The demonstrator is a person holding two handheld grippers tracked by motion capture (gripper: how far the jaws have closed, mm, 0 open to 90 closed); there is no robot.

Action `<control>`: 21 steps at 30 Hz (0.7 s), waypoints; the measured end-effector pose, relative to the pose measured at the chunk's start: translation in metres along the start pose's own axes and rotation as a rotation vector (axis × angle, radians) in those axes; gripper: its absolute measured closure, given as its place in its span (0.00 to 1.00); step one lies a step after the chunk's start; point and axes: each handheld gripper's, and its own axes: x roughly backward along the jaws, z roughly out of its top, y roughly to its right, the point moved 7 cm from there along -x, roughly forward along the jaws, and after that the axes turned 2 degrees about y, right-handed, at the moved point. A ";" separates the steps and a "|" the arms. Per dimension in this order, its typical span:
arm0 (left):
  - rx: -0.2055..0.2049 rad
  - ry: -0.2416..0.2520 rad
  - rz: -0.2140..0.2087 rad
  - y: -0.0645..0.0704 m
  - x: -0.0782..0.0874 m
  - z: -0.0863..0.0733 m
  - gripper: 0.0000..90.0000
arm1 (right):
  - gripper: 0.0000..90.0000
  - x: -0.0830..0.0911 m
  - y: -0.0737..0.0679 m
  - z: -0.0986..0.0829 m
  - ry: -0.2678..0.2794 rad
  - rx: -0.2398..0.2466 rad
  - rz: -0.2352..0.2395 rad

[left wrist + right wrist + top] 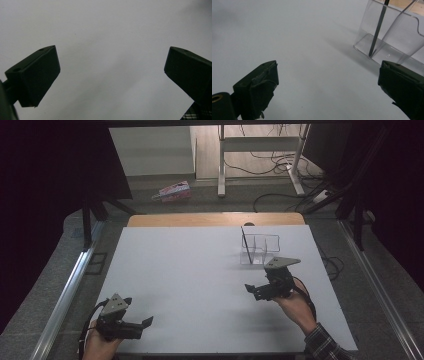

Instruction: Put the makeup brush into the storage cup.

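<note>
- Clear organizer [260,249] is standing at the far right of the white table [190,285], upright, with thin dividers splitting it into compartments; in your right gripper view its see-through wall [402,32] is rising just beyond the right-hand jaw.
- White table is lying under both of your hands, with a strip of wooden top [215,219] showing along its far edge.
- Your right gripper [256,291] is hovering over the table near the organizer, on your side of it and apart from it; its jaws are spread wide and are holding nothing, as your right gripper view [327,82] is showing.
- Your left gripper [142,324] is sitting low at the near left corner of the table, well apart from the organizer; its jaws are also standing wide apart with nothing between them [110,75], bare table surface behind.
- Thin dark stick [244,240] is leaning tilted in the organizer's left compartment, its top poking above the rim; in your right gripper view its lower end [375,37] is resting at the compartment's floor beside a slanted divider.
</note>
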 end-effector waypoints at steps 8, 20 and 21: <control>-0.003 -0.003 0.003 0.000 0.000 0.000 0.01 | 0.03 0.009 -0.004 -0.007 -0.005 0.008 0.002; -0.003 -0.004 0.004 0.000 -0.001 0.000 0.01 | 0.03 0.021 -0.011 -0.017 -0.006 0.019 -0.003; -0.003 -0.005 0.004 0.000 -0.001 0.000 0.01 | 0.03 0.022 -0.011 -0.018 -0.007 0.020 -0.005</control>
